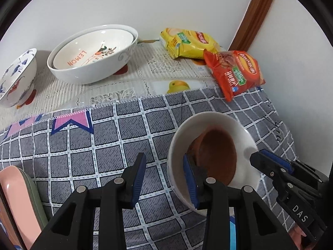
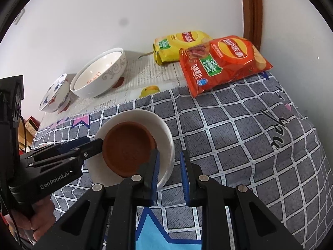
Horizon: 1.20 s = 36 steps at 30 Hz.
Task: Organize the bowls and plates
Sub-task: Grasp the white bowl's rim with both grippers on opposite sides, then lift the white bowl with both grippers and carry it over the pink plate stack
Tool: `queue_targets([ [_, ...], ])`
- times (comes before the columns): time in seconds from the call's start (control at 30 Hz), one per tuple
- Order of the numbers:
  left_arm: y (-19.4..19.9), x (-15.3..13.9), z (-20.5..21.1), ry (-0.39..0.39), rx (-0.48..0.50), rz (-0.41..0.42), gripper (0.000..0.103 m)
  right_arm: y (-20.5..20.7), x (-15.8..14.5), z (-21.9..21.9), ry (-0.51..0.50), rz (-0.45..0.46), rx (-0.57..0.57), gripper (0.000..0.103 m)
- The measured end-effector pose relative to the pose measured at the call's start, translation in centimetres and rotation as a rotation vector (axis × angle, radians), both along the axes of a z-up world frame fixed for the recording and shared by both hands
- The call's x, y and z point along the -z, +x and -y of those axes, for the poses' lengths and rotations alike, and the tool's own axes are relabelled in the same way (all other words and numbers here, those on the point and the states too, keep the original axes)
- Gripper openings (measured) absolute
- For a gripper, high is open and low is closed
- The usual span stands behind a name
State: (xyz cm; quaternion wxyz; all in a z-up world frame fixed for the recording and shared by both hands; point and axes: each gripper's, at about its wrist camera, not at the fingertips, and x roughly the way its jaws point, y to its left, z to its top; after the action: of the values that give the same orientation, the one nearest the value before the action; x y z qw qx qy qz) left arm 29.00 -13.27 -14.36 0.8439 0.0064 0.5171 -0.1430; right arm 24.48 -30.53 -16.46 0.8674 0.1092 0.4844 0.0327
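A white bowl (image 1: 229, 125) (image 2: 164, 139) sits on the grey checked cloth with a brown dish (image 1: 216, 156) (image 2: 129, 148) lying inside it. My left gripper (image 1: 163, 155) is open with only cloth between its fingers. Its right finger rests beside the bowl's near wall. In the right wrist view, my left gripper (image 2: 93, 140) has its tips at the bowl's left rim. My right gripper (image 2: 169, 152) (image 1: 259, 155) straddles the opposite rim, one finger over the inside and one outside. A strip of cloth shows between the wall and the outer pad.
Against the back wall, a large white bowl (image 1: 87, 73) holds a "LEMON" bowl (image 1: 93, 50); a blue-flowered bowl (image 1: 18, 79) tilts beside it. Yellow (image 1: 187, 43) and red (image 1: 235, 73) chip bags lie back right. A pink plate (image 1: 12, 198) on a green one sits near left.
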Motion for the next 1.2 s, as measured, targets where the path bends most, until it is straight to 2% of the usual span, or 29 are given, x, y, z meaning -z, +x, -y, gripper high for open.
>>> queue_targets([
  [0.3, 0.7, 1.6, 0.6, 0.049, 0.003, -0.035, 0.034, 2.0, 1.9, -0.4, -0.025, -0.065, 0.009, 0.017],
  [0.43, 1.0, 1.9, 1.1, 0.062, 0.011, -0.04, 0.03, 2.7, 2.3, -0.6, -0.042, -0.086, 0.011, 0.016],
  [0.63, 1.0, 1.9, 1.2, 0.052, 0.022, -0.039, 0.024, 3.5, 2.9, -0.9, -0.067, -0.105, -0.002, 0.016],
  [0.93, 0.9, 1.9, 1.6, 0.036, 0.033, -0.042, 0.012, 3.8, 3.5, -0.7, -0.033, -0.113, -0.005, 0.016],
  [1.2, 0.8, 2.0, 1.7, 0.03, 0.033, -0.045, 0.01, 3.7, 3.4, -0.4, -0.029, -0.1, -0.012, 0.019],
])
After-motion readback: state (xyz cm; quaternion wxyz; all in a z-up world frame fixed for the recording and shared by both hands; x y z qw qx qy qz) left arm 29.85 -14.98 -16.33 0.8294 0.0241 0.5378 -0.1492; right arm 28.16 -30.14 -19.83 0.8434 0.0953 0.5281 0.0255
